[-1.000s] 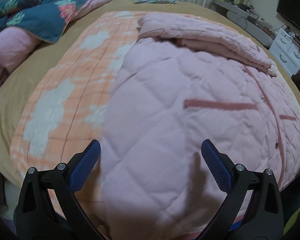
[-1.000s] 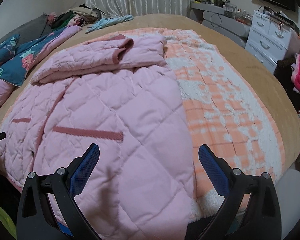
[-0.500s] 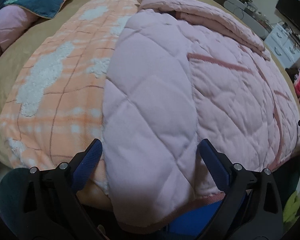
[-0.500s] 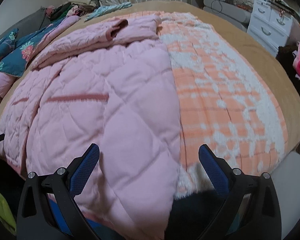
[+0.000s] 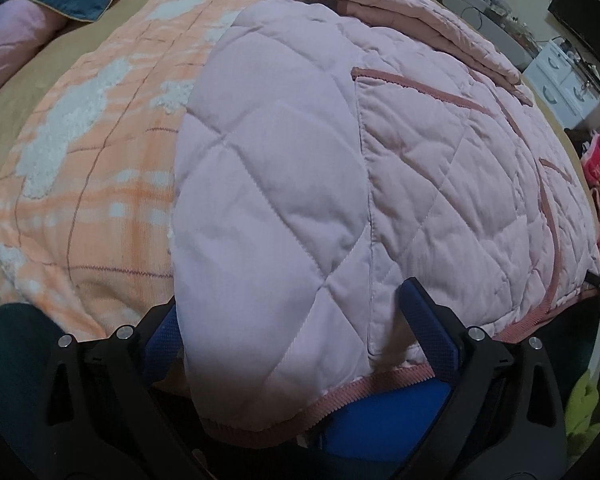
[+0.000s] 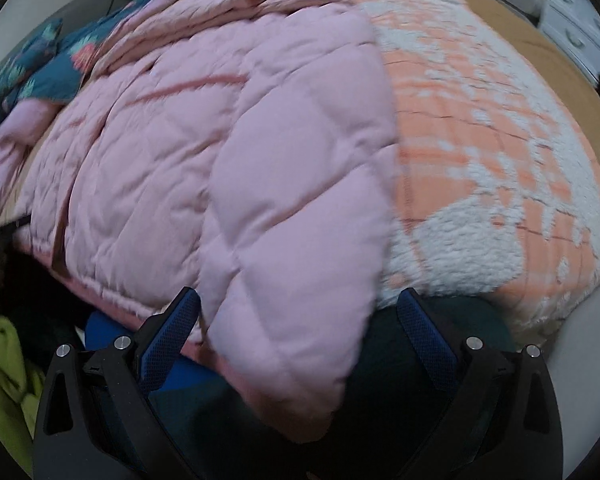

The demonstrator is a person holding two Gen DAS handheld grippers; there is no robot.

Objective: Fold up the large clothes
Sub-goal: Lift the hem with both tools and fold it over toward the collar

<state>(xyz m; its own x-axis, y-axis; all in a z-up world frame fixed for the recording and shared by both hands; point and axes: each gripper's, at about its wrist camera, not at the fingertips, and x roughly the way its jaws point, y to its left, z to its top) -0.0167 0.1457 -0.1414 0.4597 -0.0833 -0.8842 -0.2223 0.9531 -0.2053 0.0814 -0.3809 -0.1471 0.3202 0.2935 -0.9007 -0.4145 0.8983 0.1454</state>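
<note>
**Both grippers spread wide at the near hem of the pink jacket**

Left gripper [image 5: 296,320] spread wide, straddling the near left corner of the pink quilted jacket [image 5: 380,168]; blue pads either side of the cloth, left pad half hidden behind the bulging quilt, right pad lying just above the ribbed hem [image 5: 364,394]. No pinch visible. Right gripper [image 6: 298,322] likewise spread wide, framing the near right corner of the same jacket [image 6: 228,152], which droops over the bed edge between the fingers; whether either pad touches the cloth cannot be told, the right wrist view being smeared by motion.

Jacket spread flat across an orange and white fleece blanket [image 5: 84,152] on the tan-covered bed [image 5: 4,120], sleeve folded across the far end. Near hem hanging off the bed edge over something blue [image 5: 380,424], mostly hidden and not identifiable. Dark green cloth at the lower left of the left wrist view, cut off by the frame.

Floral teal quilt [image 6: 48,76] at the far left of the bed, blurred. White drawer unit [image 5: 564,80] beyond the bed to the right, partly cut off. Yellow-green cloth [image 6: 4,376] low at the left edge, shape unclear. No hands in view; no readable writing anywhere.
</note>
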